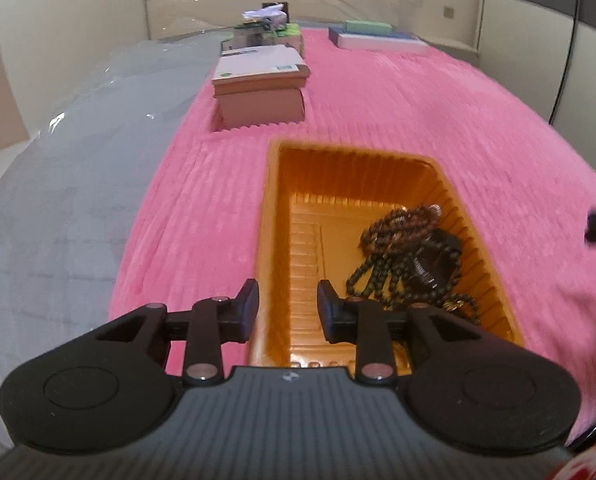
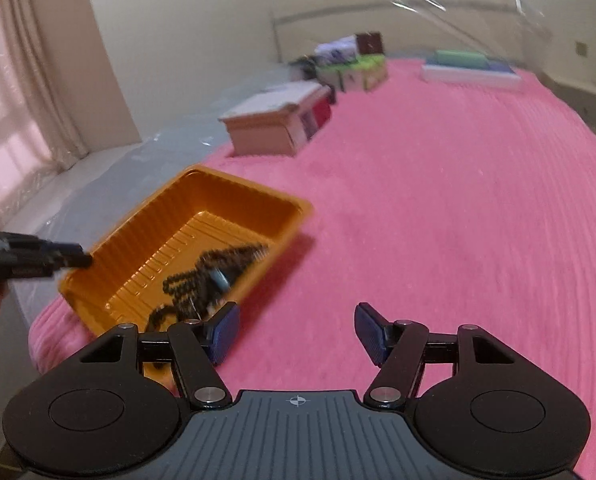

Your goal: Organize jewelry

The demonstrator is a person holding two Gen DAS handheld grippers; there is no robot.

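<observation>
No legible writing on box [image 1: 259,67]

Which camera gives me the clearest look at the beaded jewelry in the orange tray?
The left wrist view: the beaded jewelry lies sharp and unobstructed. In the right wrist view it is motion-blurred and partly hidden behind a finger.

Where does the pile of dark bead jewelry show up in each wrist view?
Left wrist view: the bead jewelry lies lower right of centre, in the near right part of the orange tray, just beyond the left tongs.
Right wrist view: the same pile sits lower left, in the tray, beside the right tongs.
Shared landmark: the tan lidded box on the pink bedspread beyond the tray.
</observation>
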